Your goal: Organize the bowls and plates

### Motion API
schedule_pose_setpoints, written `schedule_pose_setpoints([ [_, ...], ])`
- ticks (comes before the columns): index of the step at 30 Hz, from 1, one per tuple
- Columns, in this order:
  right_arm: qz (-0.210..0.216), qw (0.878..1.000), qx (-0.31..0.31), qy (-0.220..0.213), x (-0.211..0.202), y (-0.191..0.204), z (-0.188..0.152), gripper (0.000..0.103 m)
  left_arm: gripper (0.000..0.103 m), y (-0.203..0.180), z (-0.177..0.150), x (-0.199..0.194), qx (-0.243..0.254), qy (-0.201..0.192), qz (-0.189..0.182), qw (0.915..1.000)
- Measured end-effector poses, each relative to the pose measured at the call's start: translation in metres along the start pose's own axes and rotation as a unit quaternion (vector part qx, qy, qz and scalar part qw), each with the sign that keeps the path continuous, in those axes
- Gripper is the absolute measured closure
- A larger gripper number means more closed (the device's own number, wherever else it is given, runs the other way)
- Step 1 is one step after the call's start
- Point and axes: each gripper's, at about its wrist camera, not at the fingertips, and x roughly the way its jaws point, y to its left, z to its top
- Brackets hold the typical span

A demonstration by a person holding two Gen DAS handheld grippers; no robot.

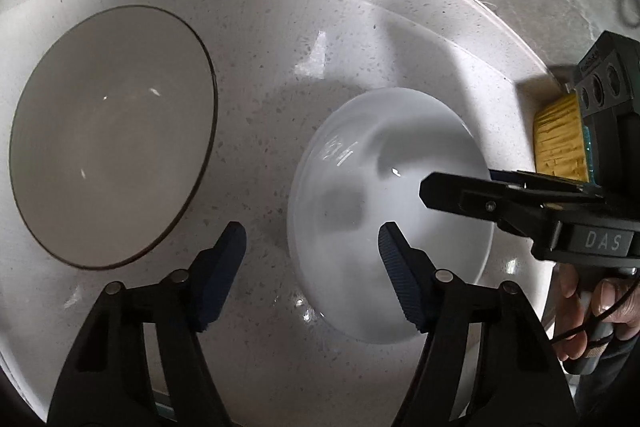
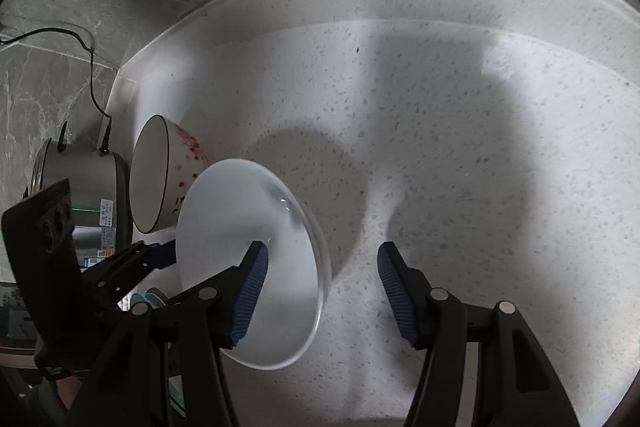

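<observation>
Bowl (image 1: 384,211) sits on the speckled counter (image 1: 304,7), white and shallow, and it lies between our two tongs. Our left tongs (image 1: 312,263) straddle its left rim, one pad over the inside and one outside, gaping and not pressing. Our right tongs (image 2: 322,287) straddle the opposite rim the same way, also apart with nothing gripped. We judge the sorting barely begun: this bowl is not yet lifted, and the dark-rimmed bowl (image 1: 112,143) stands well apart to its left, unstacked. Beyond it a steel pot (image 2: 84,183) stands by the wall. We cannot tell whether any pad touches the rim; the fisheye bends everything, any stacking spot lies out of view, and the yellow block (image 1: 558,139) stays unidentified
</observation>
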Motion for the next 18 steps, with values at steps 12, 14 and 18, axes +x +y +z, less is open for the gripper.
schedule_pose_setpoints([
  [12, 0.023, 0.999, 0.025, 0.018, 0.011, -0.01, 0.007, 0.062, 0.063, 0.007, 0.014, 0.017, -0.019, 0.001, -0.01, 0.9998],
  [14, 0.034, 0.999, 0.026, 0.027, 0.011, -0.013, 0.006, 0.067, 0.074, 0.006, 0.016, 0.02, -0.021, 0.003, -0.023, 0.9995],
  [18, 0.048, 0.998, 0.019, 0.04, 0.014, -0.011, 0.004, 0.079, 0.091, 0.004, 0.016, 0.018, -0.016, 0.003, -0.041, 0.999],
])
